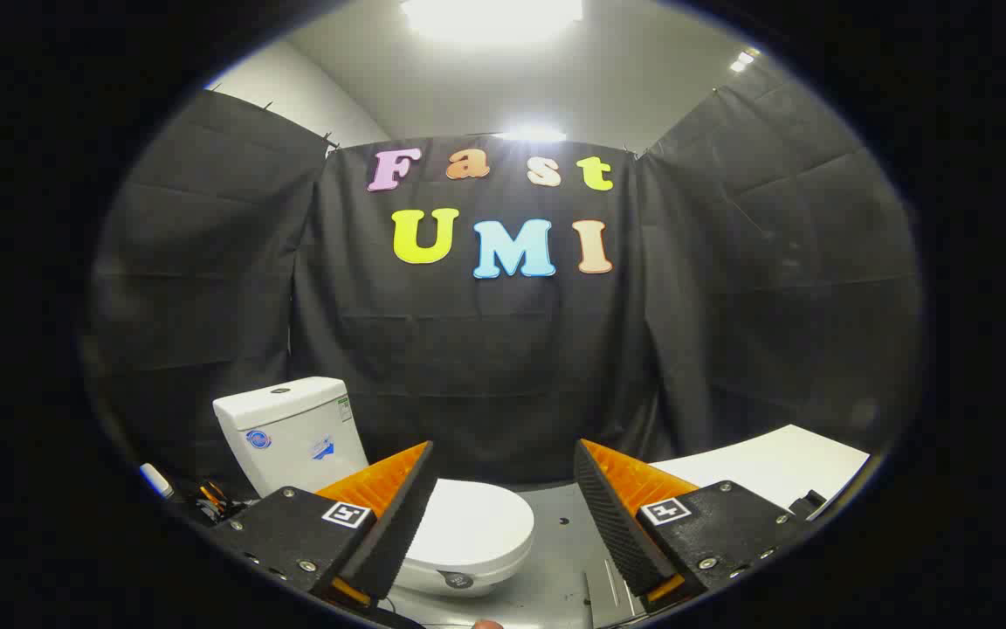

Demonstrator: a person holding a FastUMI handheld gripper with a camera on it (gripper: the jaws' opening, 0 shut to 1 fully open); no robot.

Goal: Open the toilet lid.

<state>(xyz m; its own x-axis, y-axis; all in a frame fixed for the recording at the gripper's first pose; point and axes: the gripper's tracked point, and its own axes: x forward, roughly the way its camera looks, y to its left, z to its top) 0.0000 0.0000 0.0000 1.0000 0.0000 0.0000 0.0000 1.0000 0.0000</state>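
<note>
A small white toilet stands on the grey surface, its tank at the back left against the black cloth. Its white lid lies flat down over the bowl, partly hidden behind my left finger. My gripper hovers above and in front of the toilet, open, with a wide gap and nothing between the fingers. The lid's front edge sits in the gap, below and beyond the fingertips.
A white board lies flat beyond the right finger. Small tools and a white marker lie to the left of the tank. Grey tabletop spreads between toilet and board. Black cloth walls close the booth on three sides.
</note>
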